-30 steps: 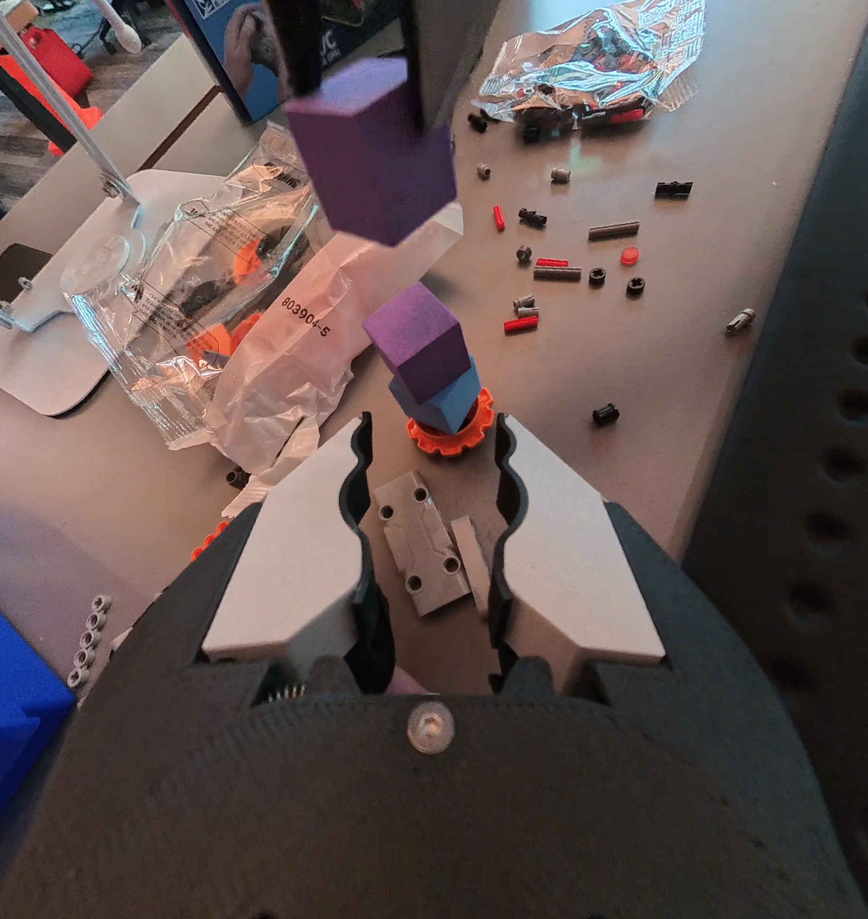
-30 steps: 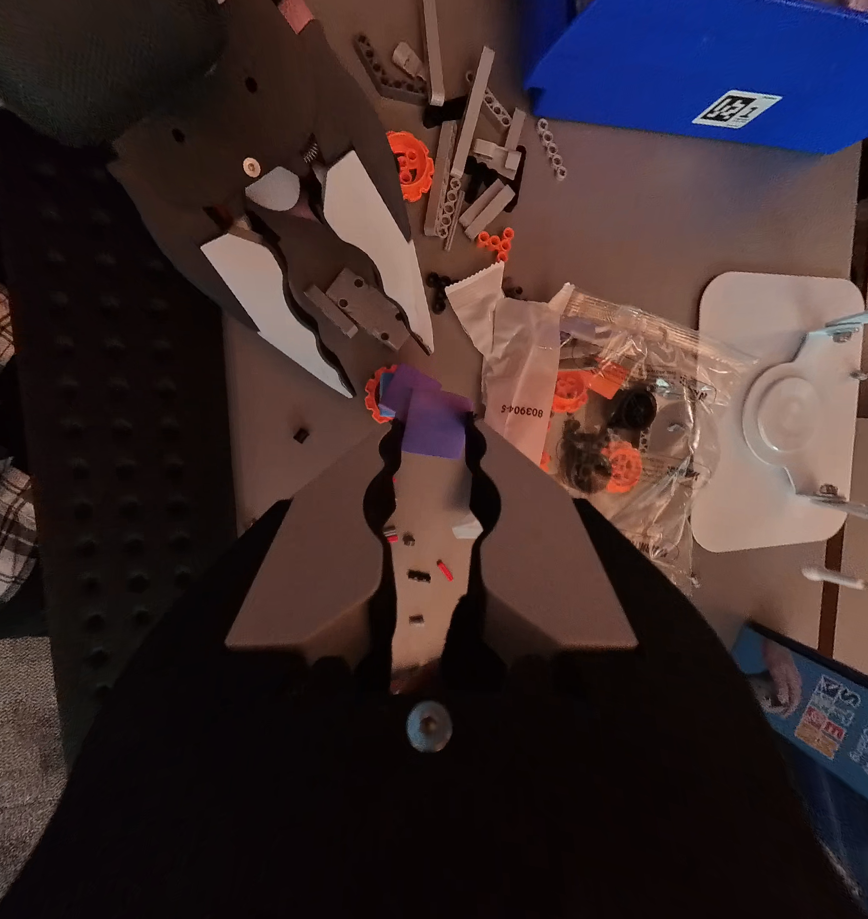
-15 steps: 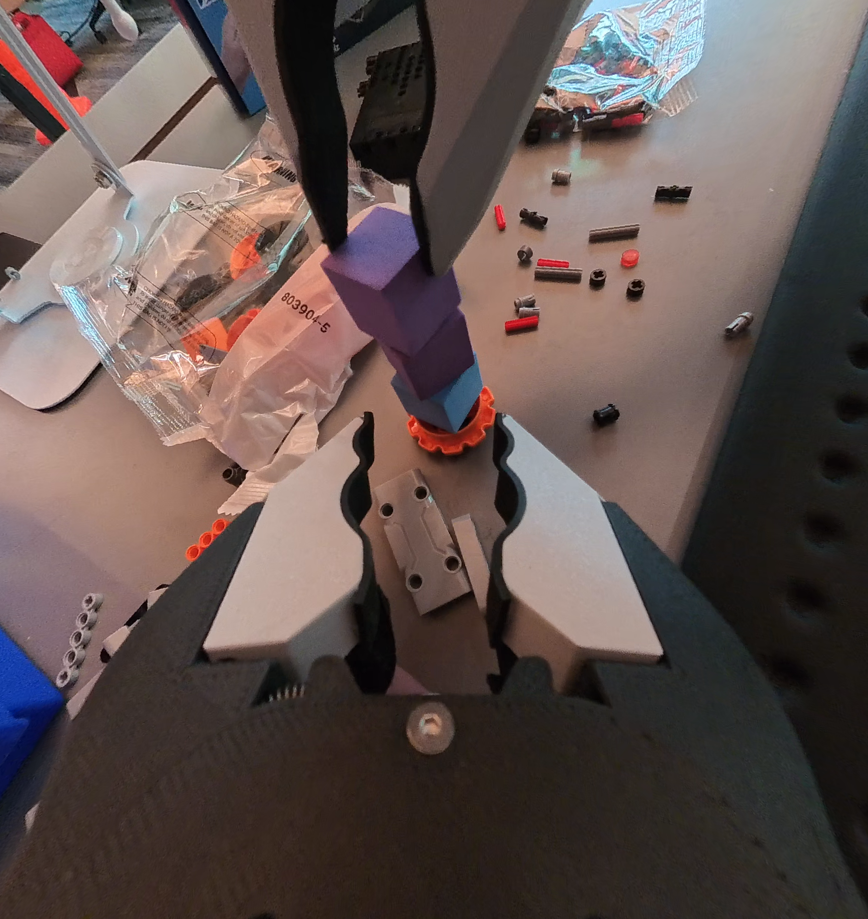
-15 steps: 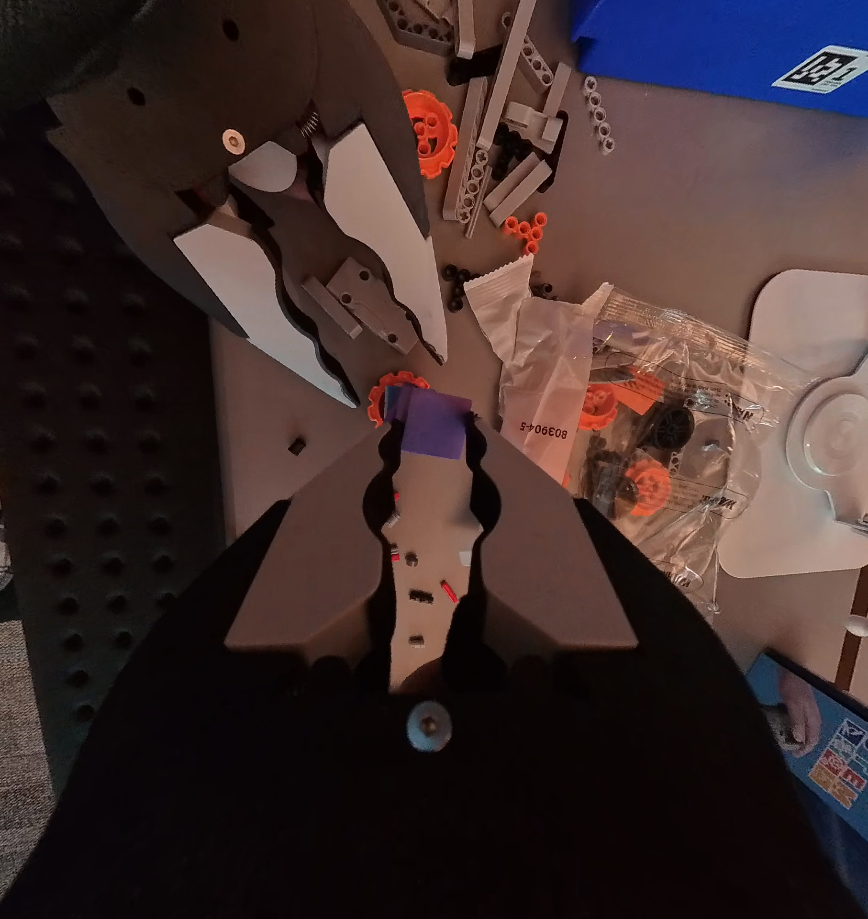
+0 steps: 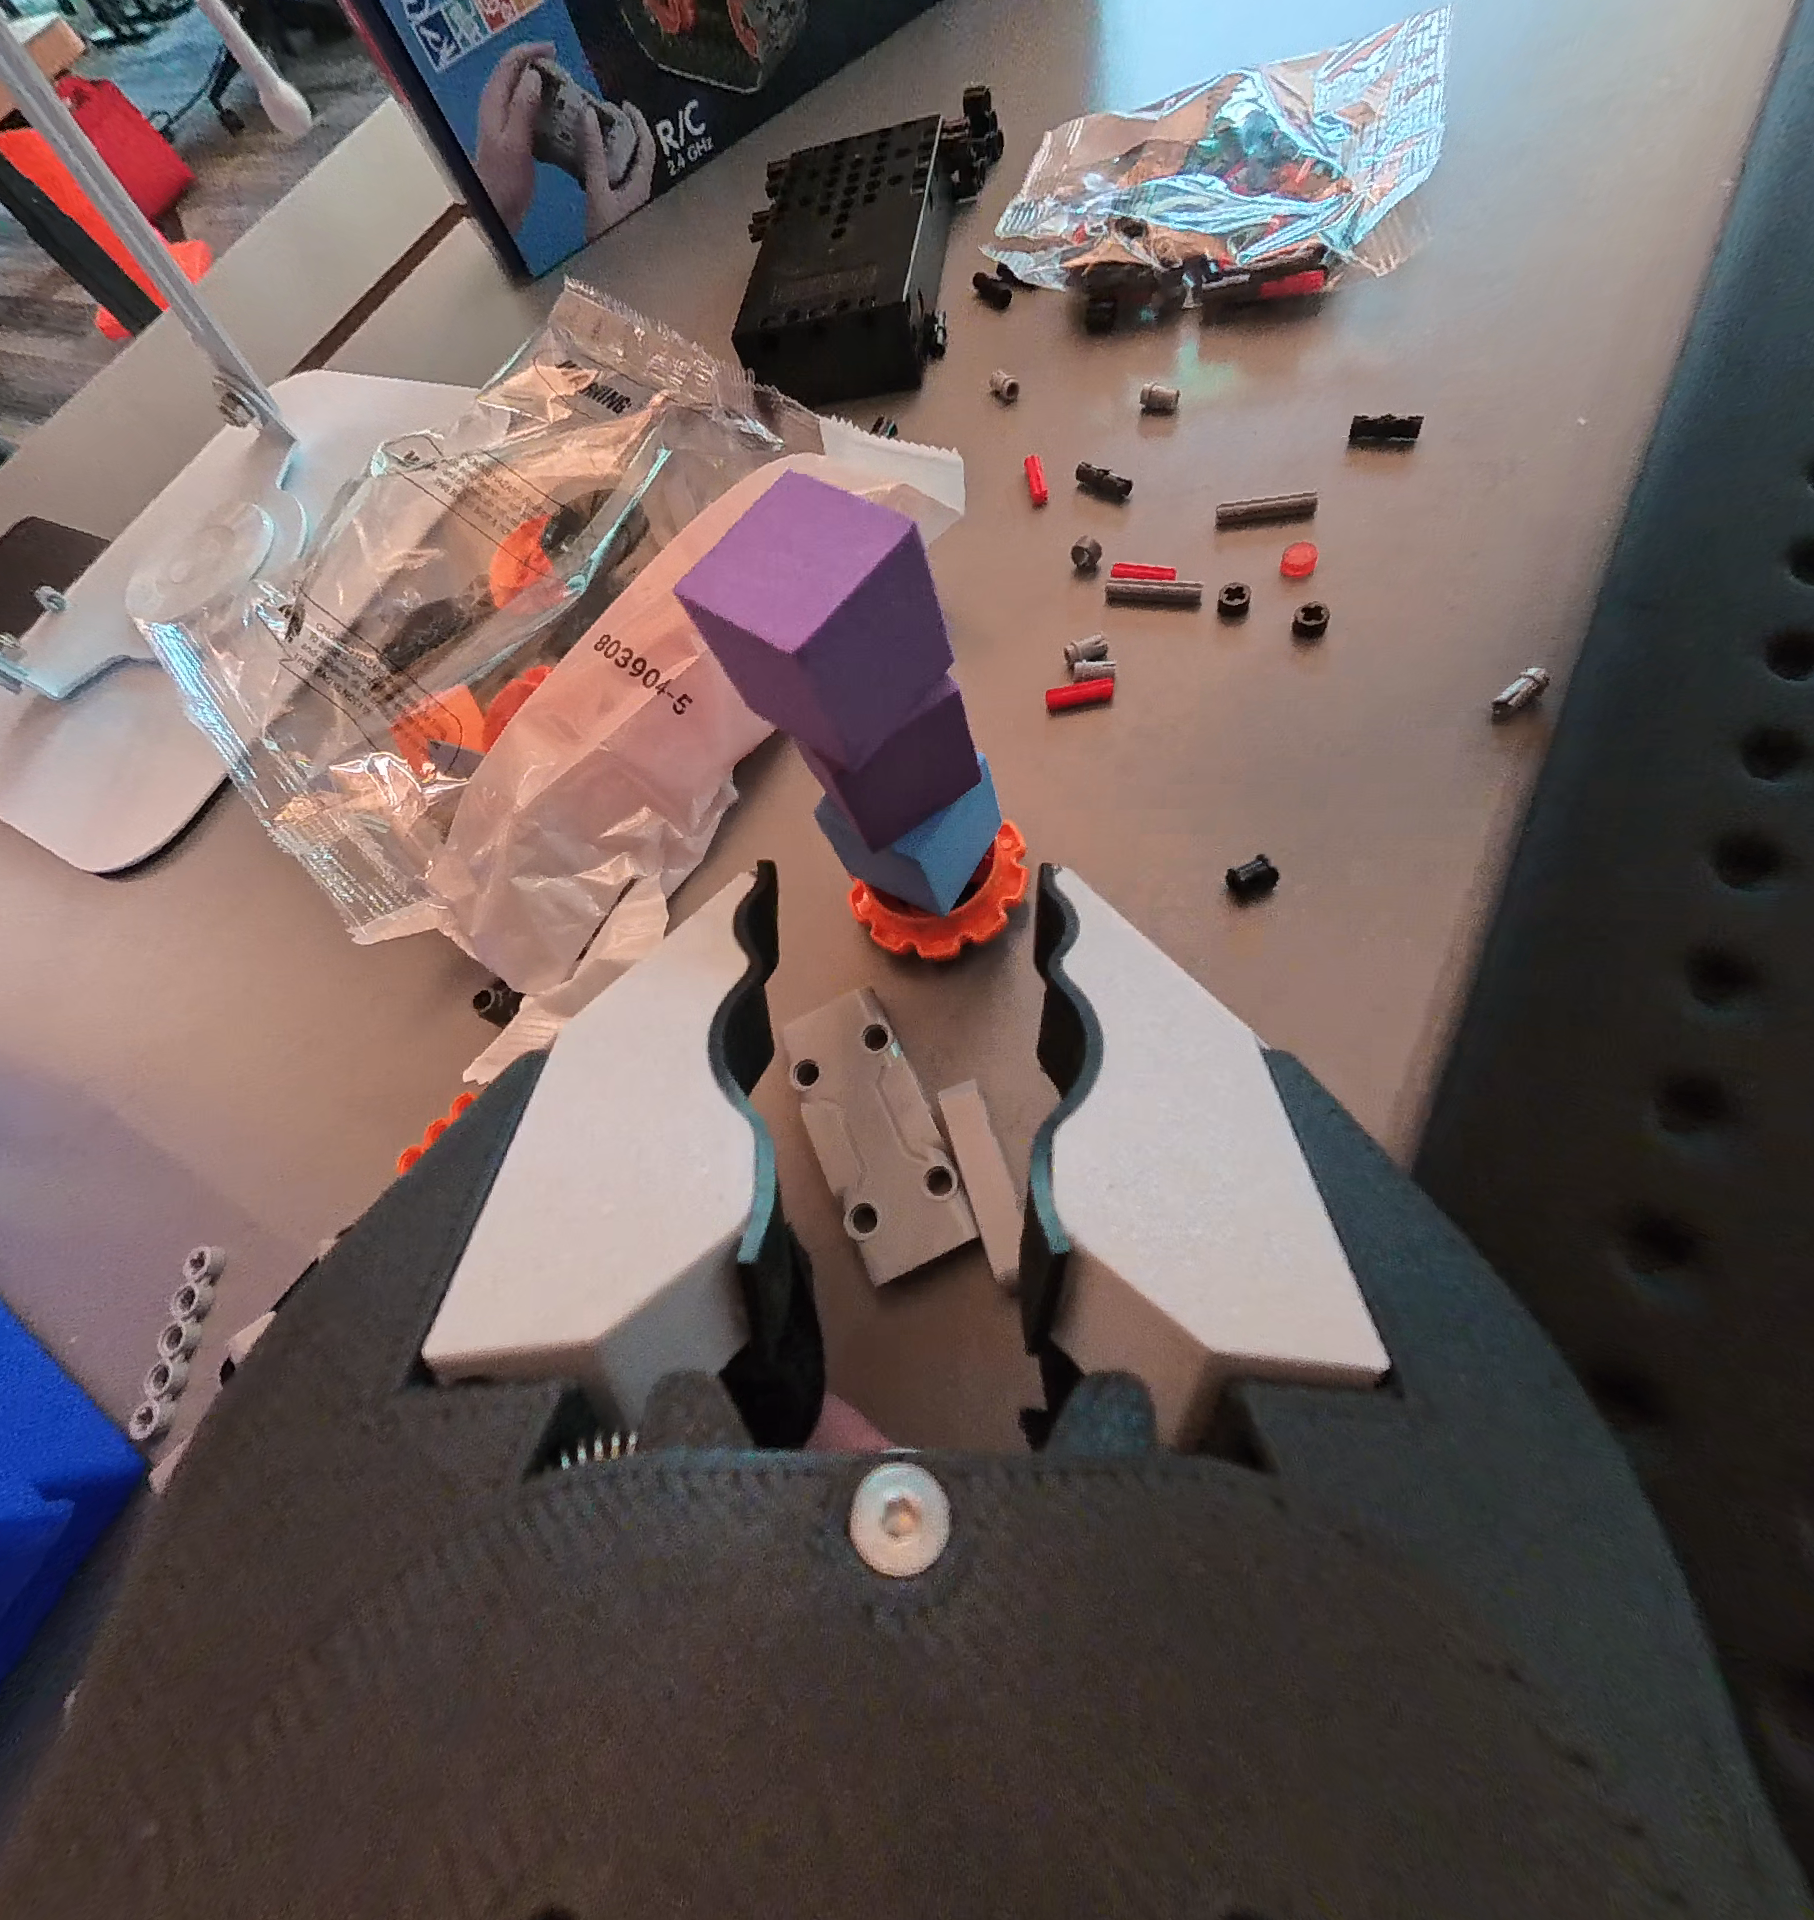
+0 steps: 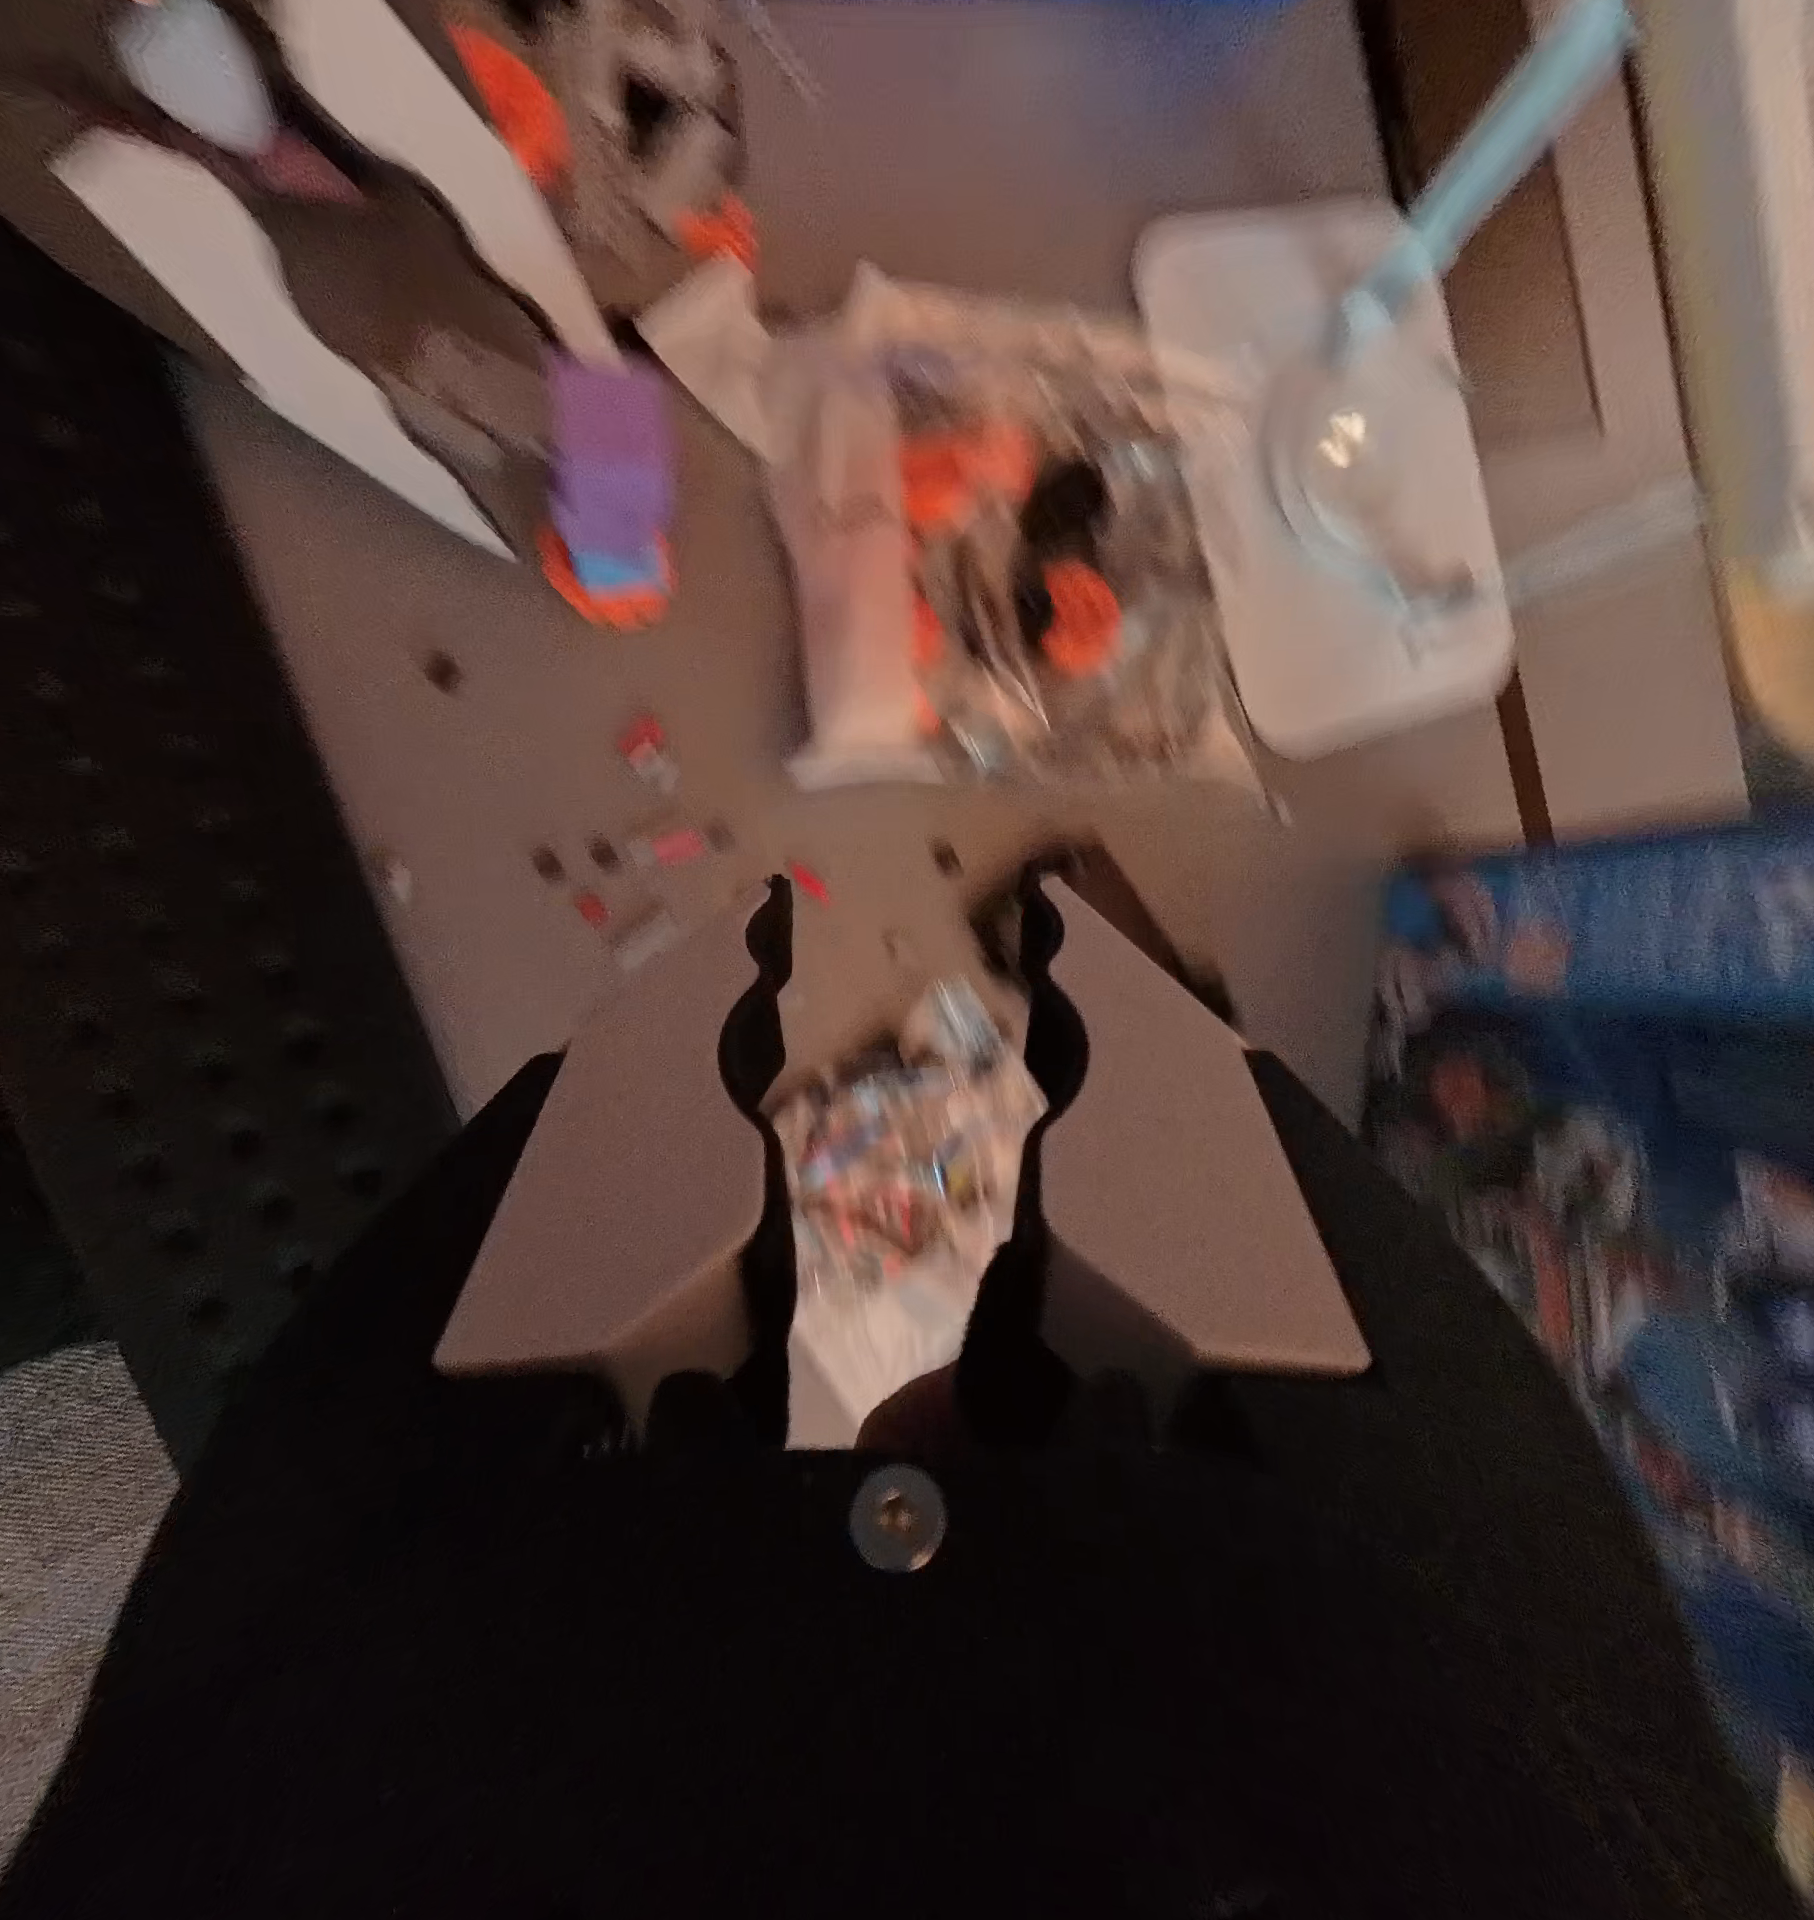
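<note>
A leaning stack of three cubes stands on an orange gear. Just before the gear, the left gripper hovers, jaws spread and empty; any approach should be slow. Beyond the gear, the right gripper is also spread and empty.

**Cluttered tabletop**

I saw a grey-brown table carrying an orange gear, a grey plate piece, clear parts bags, a black block, scattered small pins and what seemed, through blur, a white stand base.
</note>
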The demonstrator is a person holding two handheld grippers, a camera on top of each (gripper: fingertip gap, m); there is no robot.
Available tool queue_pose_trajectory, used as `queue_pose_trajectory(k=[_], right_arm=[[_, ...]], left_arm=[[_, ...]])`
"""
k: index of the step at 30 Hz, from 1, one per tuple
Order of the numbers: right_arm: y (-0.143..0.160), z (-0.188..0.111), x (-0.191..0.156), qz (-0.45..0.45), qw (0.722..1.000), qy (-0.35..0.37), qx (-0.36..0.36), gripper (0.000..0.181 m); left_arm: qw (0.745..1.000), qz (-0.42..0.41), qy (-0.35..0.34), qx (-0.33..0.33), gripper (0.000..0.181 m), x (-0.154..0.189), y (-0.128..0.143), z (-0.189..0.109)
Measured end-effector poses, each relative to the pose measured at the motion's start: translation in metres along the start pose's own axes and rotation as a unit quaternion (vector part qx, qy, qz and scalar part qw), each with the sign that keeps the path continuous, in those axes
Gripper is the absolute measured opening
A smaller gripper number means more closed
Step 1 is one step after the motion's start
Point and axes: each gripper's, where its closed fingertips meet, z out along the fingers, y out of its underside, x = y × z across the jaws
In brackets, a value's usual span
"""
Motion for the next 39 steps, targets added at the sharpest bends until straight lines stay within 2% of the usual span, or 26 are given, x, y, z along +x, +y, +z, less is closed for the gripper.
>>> queue_pose_trajectory(k=[3, 6, 9, 11, 13, 16, 21, 23, 25, 27, 30, 31, 33, 36, 39], right_arm=[[0.098, -0.051, 0.051, 0.092, 0.991, 0.075, -0.056, 0.049], [0.233, -0.107, 0.099, 0.201, 0.951, 0.163, -0.166, 0.051], [0.355, -0.143, 0.111, 0.294, 0.905, 0.178, -0.250, 0.049], [0.409, -0.148, 0.101, 0.301, 0.897, 0.148, -0.287, 0.052], [0.449, -0.148, 0.088, 0.296, 0.890, 0.117, -0.326, 0.054], [0.484, -0.145, 0.075, 0.265, 0.886, 0.090, -0.371, 0.055], [0.509, -0.138, 0.070, 0.219, 0.883, 0.068, -0.410, 0.049], [0.515, -0.133, 0.070, 0.213, 0.883, 0.061, -0.415, 0.044], [0.521, -0.129, 0.069, 0.210, 0.881, 0.057, -0.420, 0.031], [0.521, -0.129, 0.071, 0.217, 0.883, 0.063, -0.412, 0.030], [0.493, -0.129, 0.077, 0.206, 0.900, 0.081, -0.376, 0.030], [0.469, -0.126, 0.079, 0.194, 0.913, 0.087, -0.350, 0.030], [0.402, -0.115, 0.083, 0.155, 0.943, 0.095, -0.279, 0.030], [0.264, -0.091, 0.071, 0.071, 0.984, 0.090, -0.137, 0.030], [0.124, -0.067, 0.035, -0.001, 0.998, 0.055, 0.015, 0.030]], left_arm=[[1.000, 0.003, 0.002, -0.007, 0.048, 0.001, 0.002, 0.001], [1.000, 0.003, 0.002, -0.008, 0.048, 0.001, 0.003, 0.001], [1.000, -0.001, 0.000, -0.007, 0.048, -0.001, 0.003, 0.001], [1.000, -0.005, 0.000, -0.008, 0.048, -0.002, 0.004, 0.001], [1.000, -0.007, -0.001, -0.011, 0.048, -0.003, 0.005, 0.001], [1.000, -0.009, 0.000, -0.011, 0.048, -0.003, 0.006, 0.002], [1.000, -0.003, 0.006, -0.017, 0.050, 0.000, 0.008, 0.004], [1.000, 0.000, 0.006, -0.021, 0.050, 0.000, 0.009, 0.004], [1.000, 0.001, 0.005, -0.022, 0.050, 0.000, 0.009, 0.005], [1.000, -0.001, 0.006, -0.020, 0.050, 0.000, 0.009, 0.004], [1.000, -0.002, 0.007, -0.016, 0.050, 0.000, 0.007, 0.004], [1.000, -0.001, 0.007, -0.016, 0.050, 0.000, 0.007, 0.004], [1.000, -0.001, 0.006, -0.016, 0.050, -0.001, 0.007, 0.004], [1.000, -0.002, 0.003, -0.014, 0.050, -0.002, 0.007, 0.003], [1.000, -0.005, -0.002, -0.007, 0.050, -0.003, 0.005, 0.001]])
